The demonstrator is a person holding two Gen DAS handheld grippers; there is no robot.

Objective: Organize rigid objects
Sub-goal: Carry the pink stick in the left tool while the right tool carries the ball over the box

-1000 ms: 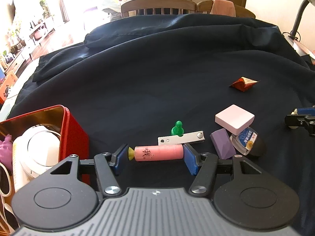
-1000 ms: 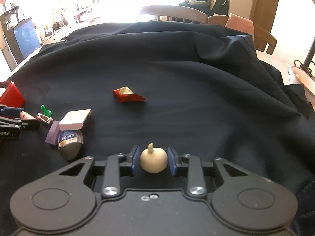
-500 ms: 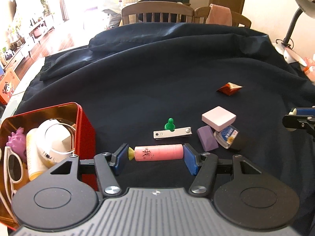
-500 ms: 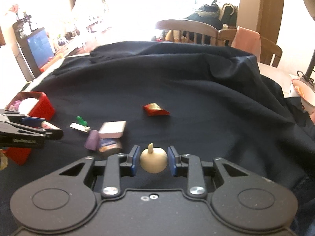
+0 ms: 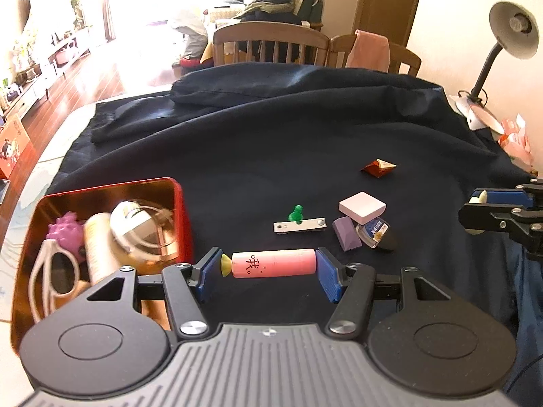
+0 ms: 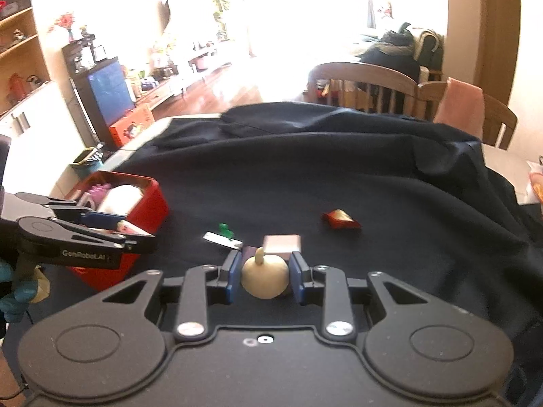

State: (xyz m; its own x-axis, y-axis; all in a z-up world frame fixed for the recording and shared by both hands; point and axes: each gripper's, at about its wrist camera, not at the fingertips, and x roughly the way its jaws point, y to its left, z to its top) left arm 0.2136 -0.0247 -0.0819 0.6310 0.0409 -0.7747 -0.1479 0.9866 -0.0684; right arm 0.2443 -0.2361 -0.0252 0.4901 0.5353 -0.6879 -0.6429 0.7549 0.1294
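Pink tube (image 5: 274, 264) clamped crosswise in left claw (image 5: 268, 273); right claw (image 6: 264, 276), tilted downward, grips cream garlic-shaped toy (image 6: 264, 276).

L hand-held gripper (image 5: 268, 268) clamped; R hand-held gripper (image 6: 264, 276) clamped.

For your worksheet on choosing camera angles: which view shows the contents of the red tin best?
The left wrist view. It looks down into the red tin, so the purple spiky toy, a white round container and white glasses frames are distinct. The right wrist view shows the tin from the side, its contents blurred and partly behind the left claw.
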